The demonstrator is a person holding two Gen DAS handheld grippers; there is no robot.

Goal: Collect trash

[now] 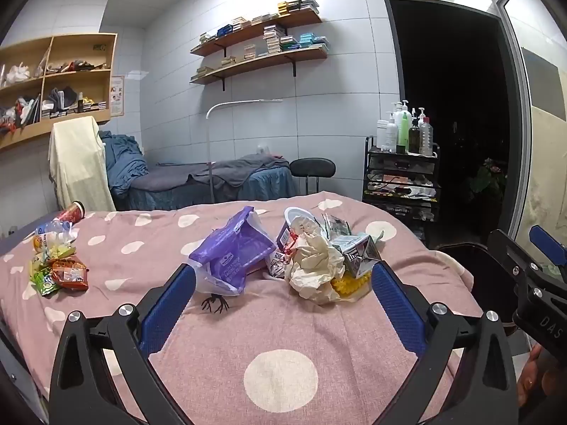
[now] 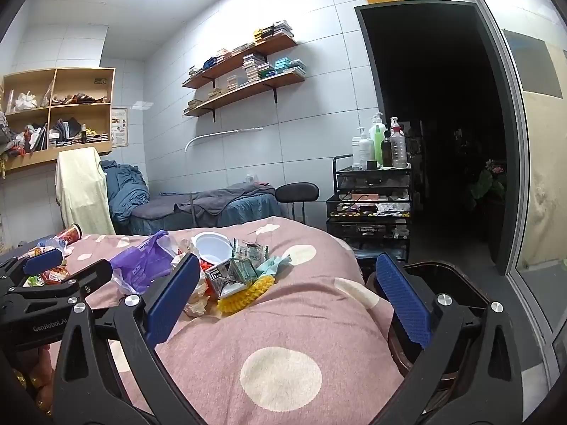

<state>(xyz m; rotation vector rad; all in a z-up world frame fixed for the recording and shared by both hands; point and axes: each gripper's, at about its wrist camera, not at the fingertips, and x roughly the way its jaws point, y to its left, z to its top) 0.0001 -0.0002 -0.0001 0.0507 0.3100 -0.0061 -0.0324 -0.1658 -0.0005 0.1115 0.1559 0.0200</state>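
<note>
Both grippers stand fully open and hold nothing: left gripper [image 1: 283,283], right gripper [image 2: 288,297]. Each hovers over the pink dotted bed [image 1: 280,340]. From the left wrist view, trash lies in 2 groups. At 12 o'clock: purple bag [image 1: 232,251], white cup [image 1: 296,217], crumpled paper [image 1: 313,265], crushed carton [image 1: 358,253], yellow piece [image 1: 349,285]. At 10 o'clock: snack wrappers [image 1: 63,272]. Black bin [image 2: 436,276] sits at 3 o'clock beside the bed.
</note>
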